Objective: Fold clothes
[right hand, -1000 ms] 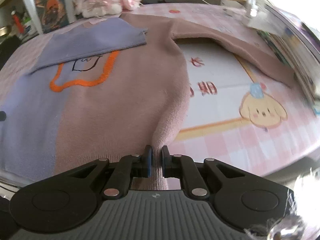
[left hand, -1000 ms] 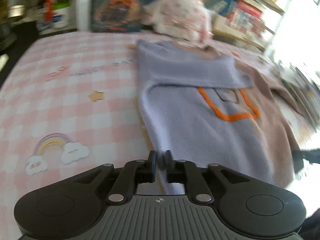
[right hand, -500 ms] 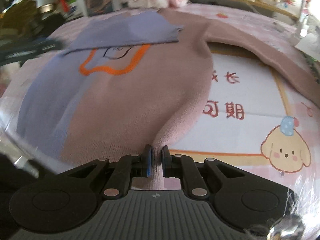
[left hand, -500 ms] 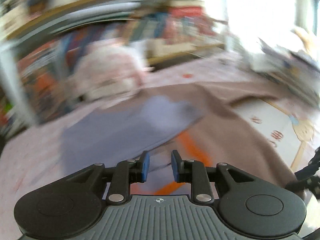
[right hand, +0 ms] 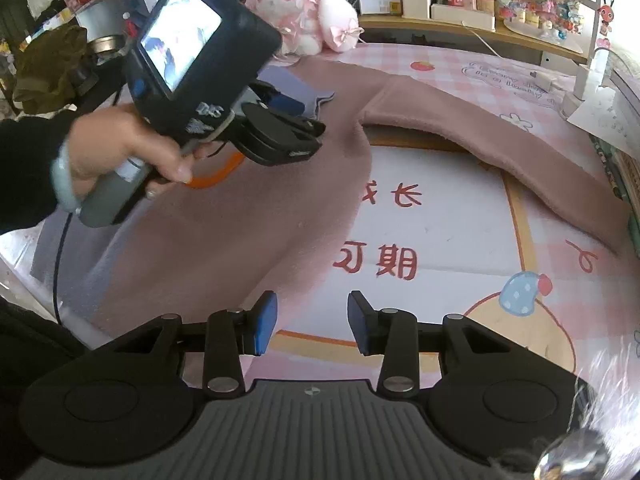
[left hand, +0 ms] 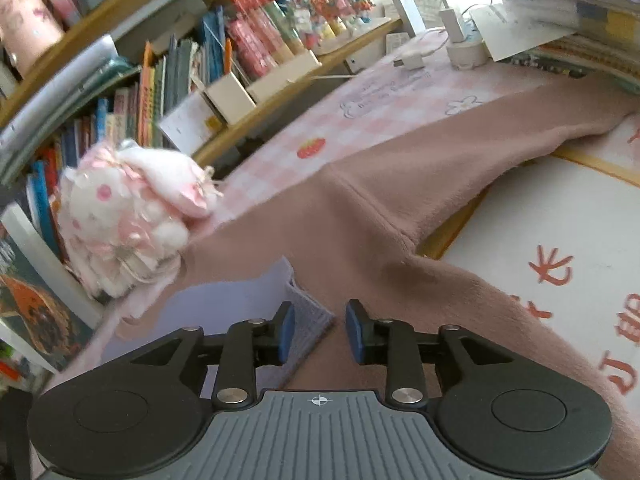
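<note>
1. Both tongs, clamped on the sweater's (right hand: 224, 220) hem a second ago, now gape empty: left tongs (left hand: 320, 330) over the folded lilac sleeve, right tongs (right hand: 312, 328) beside its hem.
2. The sweater lies flat on the surface (right hand: 460, 216), one sleeve outstretched: that fold is likely next.

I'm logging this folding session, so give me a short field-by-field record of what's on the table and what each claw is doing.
garment: pink and lilac sweater, spread flat on the table
right sleeve: stretched out, unfolded
lilac sleeve: folded across the body
left claw: open, above the lilac cuff
right claw: open, empty, by the hem
surface: pink checked cloth
background: plush toy
</note>
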